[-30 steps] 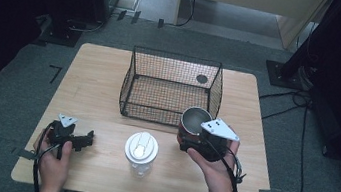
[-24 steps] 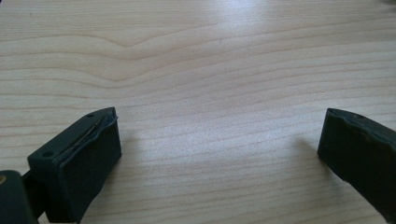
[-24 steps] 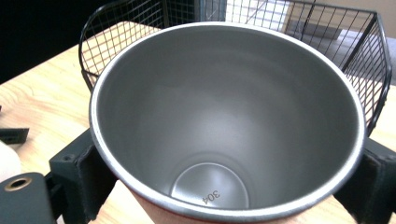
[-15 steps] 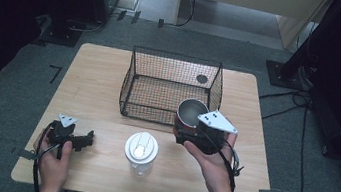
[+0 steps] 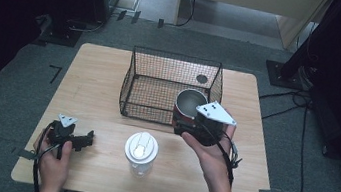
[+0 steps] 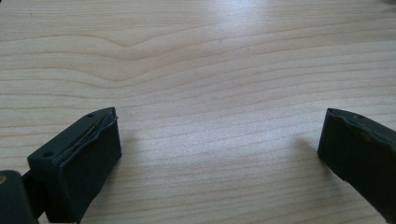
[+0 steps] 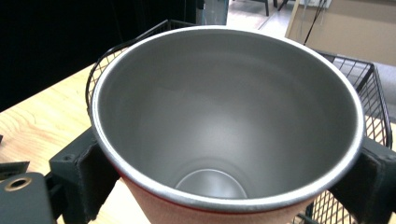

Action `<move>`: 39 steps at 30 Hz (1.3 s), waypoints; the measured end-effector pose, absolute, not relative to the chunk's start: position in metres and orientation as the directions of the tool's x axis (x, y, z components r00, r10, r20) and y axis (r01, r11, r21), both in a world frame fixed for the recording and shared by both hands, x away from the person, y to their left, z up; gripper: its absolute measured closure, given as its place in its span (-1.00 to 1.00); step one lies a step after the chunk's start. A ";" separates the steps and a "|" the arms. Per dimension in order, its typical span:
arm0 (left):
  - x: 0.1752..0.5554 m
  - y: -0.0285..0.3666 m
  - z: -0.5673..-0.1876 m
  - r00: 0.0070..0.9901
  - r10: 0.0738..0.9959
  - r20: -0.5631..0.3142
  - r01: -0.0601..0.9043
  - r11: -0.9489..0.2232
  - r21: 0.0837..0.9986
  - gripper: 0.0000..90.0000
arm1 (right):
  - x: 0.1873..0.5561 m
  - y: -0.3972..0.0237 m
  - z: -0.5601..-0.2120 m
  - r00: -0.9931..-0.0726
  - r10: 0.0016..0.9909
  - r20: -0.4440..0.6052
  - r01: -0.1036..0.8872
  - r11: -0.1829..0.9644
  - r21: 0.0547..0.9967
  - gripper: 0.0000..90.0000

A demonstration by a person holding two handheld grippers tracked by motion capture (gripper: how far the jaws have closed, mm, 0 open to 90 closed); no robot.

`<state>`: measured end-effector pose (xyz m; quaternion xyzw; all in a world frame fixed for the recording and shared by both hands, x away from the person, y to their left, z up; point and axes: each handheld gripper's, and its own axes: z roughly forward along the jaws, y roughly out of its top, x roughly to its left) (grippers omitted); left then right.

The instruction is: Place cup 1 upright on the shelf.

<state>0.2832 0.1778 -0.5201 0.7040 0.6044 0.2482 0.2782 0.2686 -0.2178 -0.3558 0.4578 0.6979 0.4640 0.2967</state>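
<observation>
The right hand-held gripper (image 5: 193, 124) is clenched on a metal cup (image 5: 189, 104), jaws pressing its red outer wall from both sides, and holds it upright above the surface (image 5: 100, 81) at the near right corner of the wire basket (image 5: 169, 88); the cup's steel inside is empty. The basket has one small dark disc (image 5: 201, 78) w/ nothing else I can make out in it. A clear jar (image 5: 140, 151) w/ a white lid stands in front, near the edge, and the left hand-held gripper (image 5: 82, 139) rests on the wood, jaws released and wide, nothing between them.

Lidded clear jar (image 5: 140, 153) on wooden table (image 5: 94, 85).
</observation>
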 end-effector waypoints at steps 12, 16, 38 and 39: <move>0.283 0.178 -0.520 0.146 0.989 0.013 0.713 -0.114 0.692 -1.00 | 0.282 -0.212 -0.353 -0.401 0.916 0.000 0.296 0.130 0.946 -0.84; 0.283 0.178 -0.520 0.146 0.989 0.013 0.713 -0.114 0.692 -1.00 | 0.286 -0.211 -0.355 -0.396 0.918 -0.001 0.273 0.119 0.955 -0.84; 0.283 0.178 -0.520 0.146 0.989 0.014 0.712 -0.114 0.693 -1.00 | 0.323 -0.218 -0.376 -0.315 0.949 0.029 0.055 -0.013 0.998 -0.84; 0.283 0.178 -0.520 0.146 0.989 0.013 0.712 -0.114 0.693 -1.00 | 0.325 -0.218 -0.377 -0.312 0.950 0.033 0.053 -0.017 0.998 -0.84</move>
